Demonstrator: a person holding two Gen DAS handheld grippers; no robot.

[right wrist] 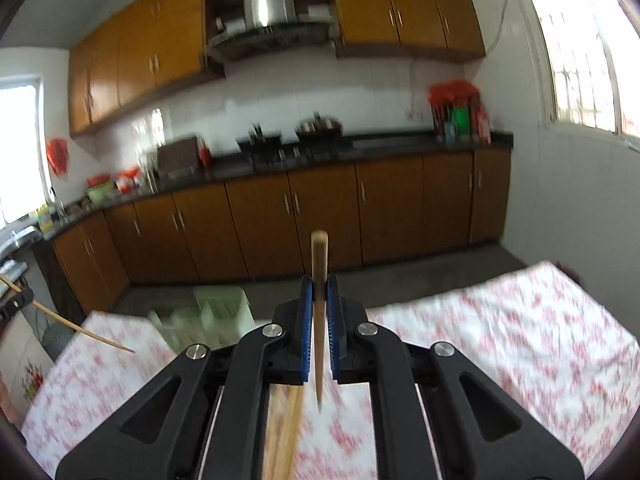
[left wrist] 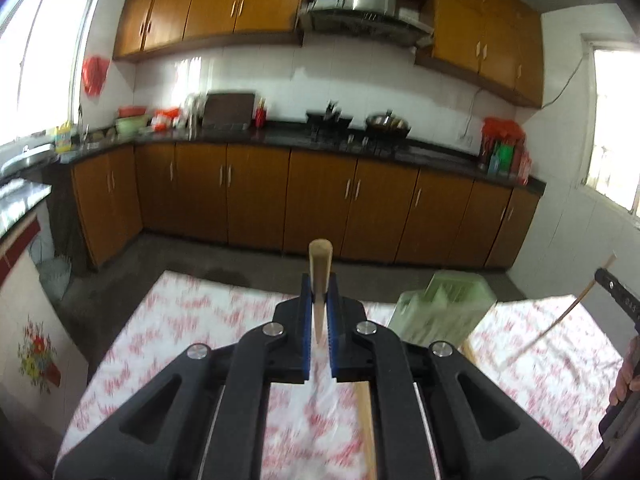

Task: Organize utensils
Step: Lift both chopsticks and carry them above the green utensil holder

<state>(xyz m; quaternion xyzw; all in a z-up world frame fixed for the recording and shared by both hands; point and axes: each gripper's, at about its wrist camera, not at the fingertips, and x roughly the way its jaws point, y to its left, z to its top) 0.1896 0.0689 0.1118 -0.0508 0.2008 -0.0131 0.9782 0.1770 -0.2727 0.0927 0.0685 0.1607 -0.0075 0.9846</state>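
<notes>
My left gripper is shut on a bamboo chopstick that stands upright between the blue pads, its thick end up. My right gripper is shut on another bamboo chopstick, also upright. Both are held above the table with the red-and-white cloth. A pale green utensil holder stands on the table right of my left gripper; it also shows in the right wrist view, left of my right gripper. More chopsticks lie on the cloth below the right gripper. Each gripper shows at the other view's edge, holding its chopstick.
Wooden base cabinets and a dark counter with a stove, wok and bottles line the far wall. A bare floor strip lies between table and cabinets. A sink is at the left, windows on both sides.
</notes>
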